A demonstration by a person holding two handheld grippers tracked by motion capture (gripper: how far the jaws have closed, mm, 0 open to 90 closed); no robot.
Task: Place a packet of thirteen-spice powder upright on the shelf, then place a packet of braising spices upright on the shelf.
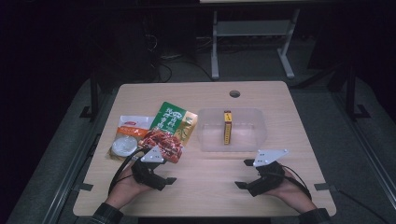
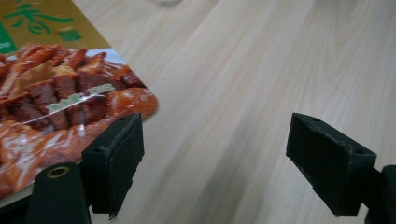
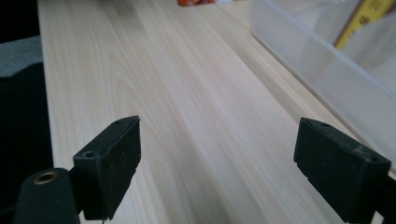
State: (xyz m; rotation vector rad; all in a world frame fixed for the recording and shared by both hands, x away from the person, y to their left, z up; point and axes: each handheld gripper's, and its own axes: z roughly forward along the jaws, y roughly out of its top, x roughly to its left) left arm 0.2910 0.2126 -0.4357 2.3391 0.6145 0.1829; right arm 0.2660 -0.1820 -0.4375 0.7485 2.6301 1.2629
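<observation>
Wooden table point(image 1: 205, 186) wide, bare in front of both hands. Clear plastic bin point(image 1: 233, 129) at centre-right, yellow box point(image 1: 227, 127) already inside.
Green-and-red food pouch point(image 1: 169, 132) lies flat left of bin, atop white pouch point(image 1: 129, 133).
Left gripper point(image 1: 167, 181) wide open, empty, one jaw just beside pouch's corner point(image 2: 70, 107).
Right gripper point(image 1: 243, 173) wide open, empty, near bin.
Judgement: slide jaw under pouch edge, pinch firmly, lift clear of white pouch. Bin wall likely snag.

Glossy pouch point(image 2: 56, 102), matt wood table point(image 2: 243, 70), seemingly plastic tub point(image 3: 327, 70).
</observation>
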